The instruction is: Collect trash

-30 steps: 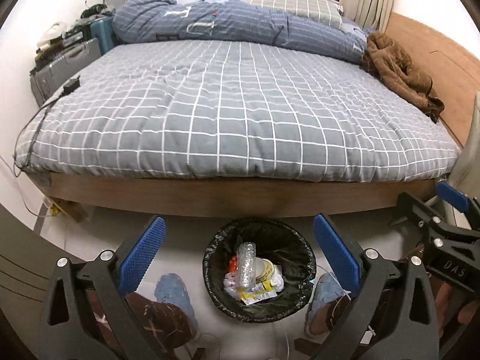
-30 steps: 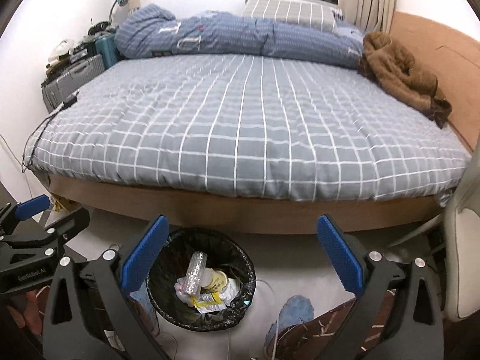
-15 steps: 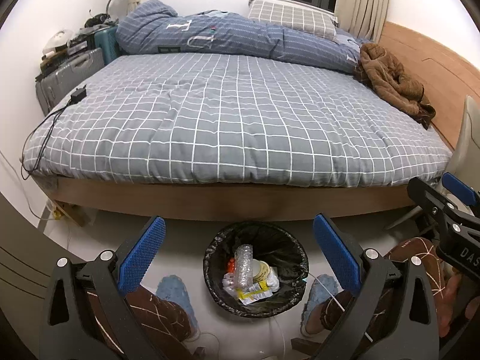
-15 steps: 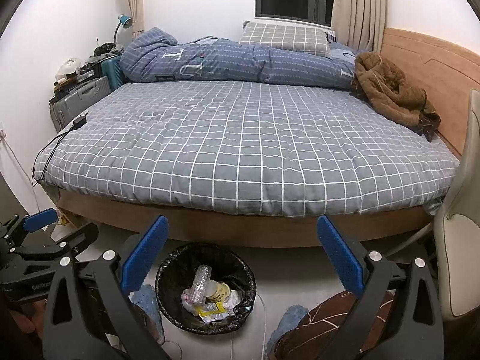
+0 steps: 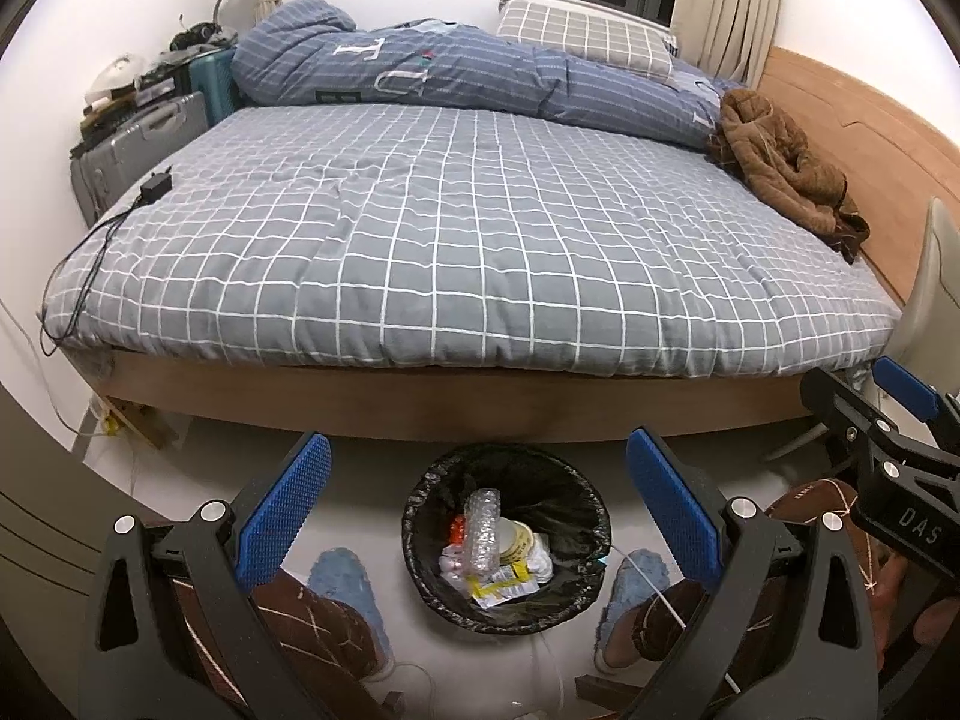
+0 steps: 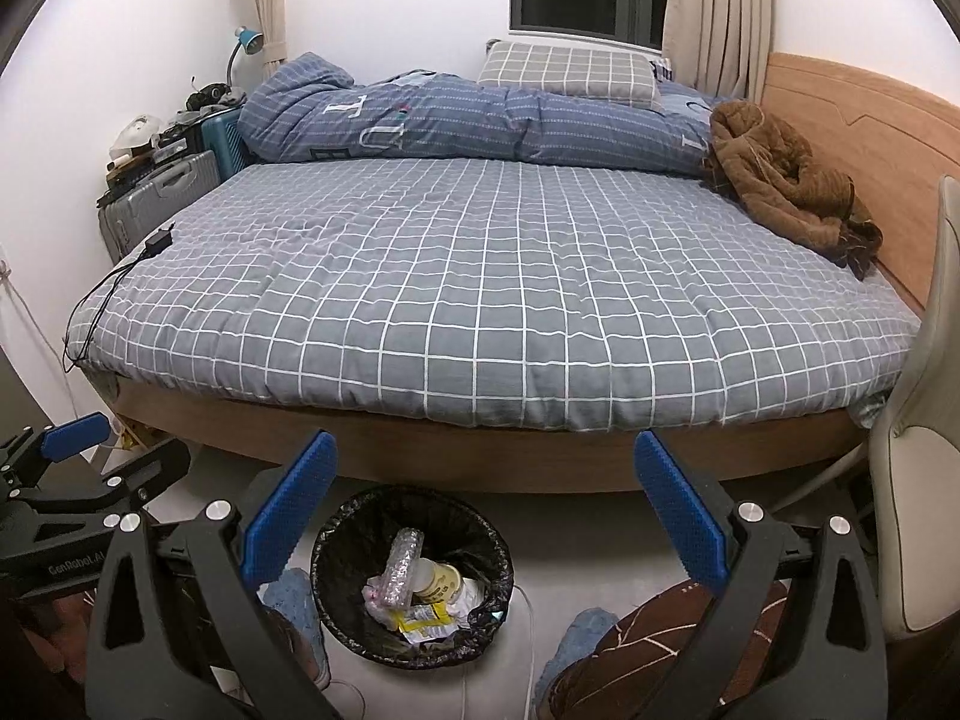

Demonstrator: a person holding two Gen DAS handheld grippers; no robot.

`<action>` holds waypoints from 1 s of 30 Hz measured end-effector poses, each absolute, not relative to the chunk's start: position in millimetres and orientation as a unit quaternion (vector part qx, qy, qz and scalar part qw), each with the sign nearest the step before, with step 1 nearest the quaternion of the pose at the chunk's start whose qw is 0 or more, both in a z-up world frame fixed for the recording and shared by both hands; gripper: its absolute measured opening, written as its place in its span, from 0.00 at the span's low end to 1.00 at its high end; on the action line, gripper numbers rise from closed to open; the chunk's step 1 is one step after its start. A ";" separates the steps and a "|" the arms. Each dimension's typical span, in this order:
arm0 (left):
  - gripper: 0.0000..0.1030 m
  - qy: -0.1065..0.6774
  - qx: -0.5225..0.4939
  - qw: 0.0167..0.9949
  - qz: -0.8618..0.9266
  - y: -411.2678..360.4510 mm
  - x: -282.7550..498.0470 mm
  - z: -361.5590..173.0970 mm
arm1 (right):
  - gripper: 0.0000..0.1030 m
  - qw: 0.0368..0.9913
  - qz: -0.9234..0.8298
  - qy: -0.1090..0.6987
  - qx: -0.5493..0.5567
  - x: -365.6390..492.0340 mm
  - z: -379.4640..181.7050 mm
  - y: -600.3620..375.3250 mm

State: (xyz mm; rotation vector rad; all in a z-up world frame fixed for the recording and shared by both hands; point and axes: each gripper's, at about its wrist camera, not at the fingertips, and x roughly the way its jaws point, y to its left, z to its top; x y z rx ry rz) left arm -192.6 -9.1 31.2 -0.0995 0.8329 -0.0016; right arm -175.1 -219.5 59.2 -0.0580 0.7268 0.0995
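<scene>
A round bin lined with a black bag stands on the floor at the foot of the bed; it also shows in the right wrist view. Inside lie a crushed clear plastic bottle, a cup and yellow wrappers. My left gripper is open and empty, held above the bin. My right gripper is open and empty, above and right of the bin. Each gripper also shows at the edge of the other's view.
A bed with a grey checked cover fills the view, with a blue duvet, a pillow and a brown garment at its far end. Suitcases stand at the left. A pale chair is at the right. Slippered feet flank the bin.
Both grippers have risen and pulled back from the bin, which now looks smaller; more of the wall and window shows. Both stayed open.
</scene>
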 end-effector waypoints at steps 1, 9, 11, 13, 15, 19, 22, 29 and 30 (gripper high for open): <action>0.94 0.402 -0.048 0.914 -0.001 -9.1 -192.9 32.0 | 0.93 0.933 0.049 0.356 -0.029 -175.1 58.6 -219.2; 0.94 0.399 -0.034 0.916 0.004 -9.5 -192.7 33.7 | 0.93 0.931 0.051 0.360 -0.029 -174.9 55.2 -217.1; 0.94 0.399 -0.033 0.916 0.006 -9.1 -192.2 33.5 | 0.93 0.931 0.051 0.360 -0.029 -174.7 55.1 -216.8; 0.94 0.399 -0.034 0.916 0.005 -8.6 -191.4 33.8 | 0.93 0.931 0.051 0.360 -0.028 -174.6 55.1 -216.8; 0.94 0.397 -0.030 0.917 0.009 -8.6 -191.2 34.7 | 0.93 0.931 0.051 0.360 -0.029 -174.5 55.0 -217.2; 0.94 0.397 -0.030 0.917 0.010 -9.0 -191.5 34.7 | 0.93 0.931 0.051 0.361 -0.030 -174.5 54.4 -216.2; 0.94 0.397 -0.032 0.917 0.013 -8.4 -191.3 34.6 | 0.93 0.931 0.051 0.362 -0.029 -174.3 54.2 -215.6; 0.94 0.399 -0.037 0.916 0.012 -7.1 -189.7 33.5 | 0.93 0.930 0.052 0.362 -0.029 -174.2 53.9 -215.7; 0.94 0.399 -0.037 0.916 0.012 -7.3 -189.5 33.2 | 0.93 0.930 0.052 0.362 -0.029 -174.0 53.9 -215.8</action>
